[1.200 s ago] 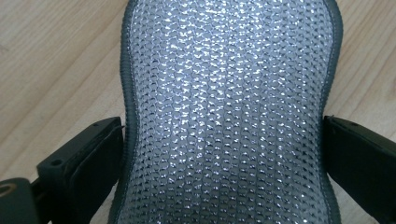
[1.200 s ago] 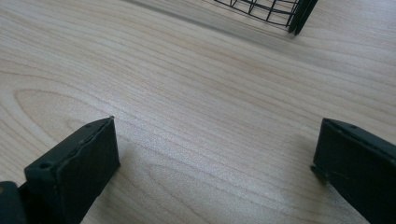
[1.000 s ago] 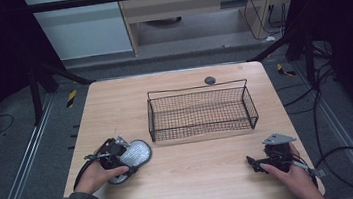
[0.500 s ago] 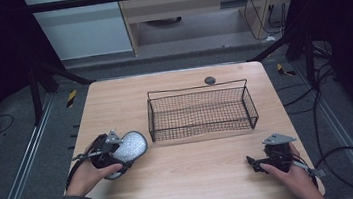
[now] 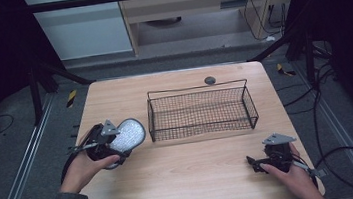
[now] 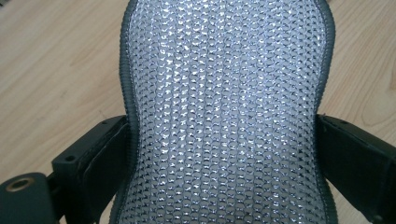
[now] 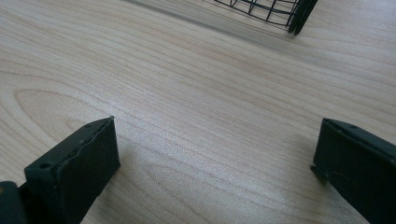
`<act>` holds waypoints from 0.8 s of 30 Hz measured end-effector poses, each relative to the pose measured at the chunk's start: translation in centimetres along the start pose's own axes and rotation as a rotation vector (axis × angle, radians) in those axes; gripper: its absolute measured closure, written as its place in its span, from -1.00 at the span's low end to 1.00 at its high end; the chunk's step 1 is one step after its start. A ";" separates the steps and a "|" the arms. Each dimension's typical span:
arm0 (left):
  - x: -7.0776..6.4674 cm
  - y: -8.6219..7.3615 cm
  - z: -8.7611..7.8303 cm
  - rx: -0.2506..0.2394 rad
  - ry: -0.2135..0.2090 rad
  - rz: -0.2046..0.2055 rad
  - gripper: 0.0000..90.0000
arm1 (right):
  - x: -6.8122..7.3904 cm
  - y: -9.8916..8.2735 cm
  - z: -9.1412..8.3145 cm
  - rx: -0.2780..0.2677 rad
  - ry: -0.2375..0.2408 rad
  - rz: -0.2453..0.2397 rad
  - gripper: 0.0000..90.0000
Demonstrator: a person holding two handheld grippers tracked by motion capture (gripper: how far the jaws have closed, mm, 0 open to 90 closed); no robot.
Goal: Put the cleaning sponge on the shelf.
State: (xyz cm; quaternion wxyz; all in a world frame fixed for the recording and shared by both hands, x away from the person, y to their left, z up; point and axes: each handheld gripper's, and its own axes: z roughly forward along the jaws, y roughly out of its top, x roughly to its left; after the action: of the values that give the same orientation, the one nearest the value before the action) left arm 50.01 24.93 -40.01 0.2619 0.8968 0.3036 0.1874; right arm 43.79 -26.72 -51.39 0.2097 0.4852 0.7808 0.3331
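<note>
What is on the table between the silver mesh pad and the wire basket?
Nothing: in the high view, bare wood separates the silver mesh pad from the wire basket.

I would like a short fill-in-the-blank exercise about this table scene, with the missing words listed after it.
1. The left gripper is shut on the silver mesh pad, and the right gripper stands ____ with nothing between its jaws.
2. The wire basket on the table has ____ inside it.
3. The small dark disc lies on the ____ side of the basket, away from the person.

Missing words: open; nothing; far
</note>
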 end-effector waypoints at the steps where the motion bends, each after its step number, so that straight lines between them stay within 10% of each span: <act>1: 0.0 0.2 -0.1 -0.004 0.001 -0.001 -0.88 | 0.0 0.0 0.0 0.000 0.000 0.000 -0.99; 12: -0.4 2.3 -0.1 -0.019 0.013 0.041 -0.88 | 0.0 0.0 0.0 0.001 -0.002 0.002 -0.99; 24: -0.5 7.7 -1.6 -0.008 0.010 0.179 -0.88 | 0.0 0.0 0.0 0.001 -0.002 0.002 -0.99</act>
State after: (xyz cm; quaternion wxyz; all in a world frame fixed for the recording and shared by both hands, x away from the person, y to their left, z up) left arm 52.30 19.96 -34.28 0.2461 0.9183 0.2230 0.2156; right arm 43.77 -26.70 -51.39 0.2098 0.4865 0.7802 0.3326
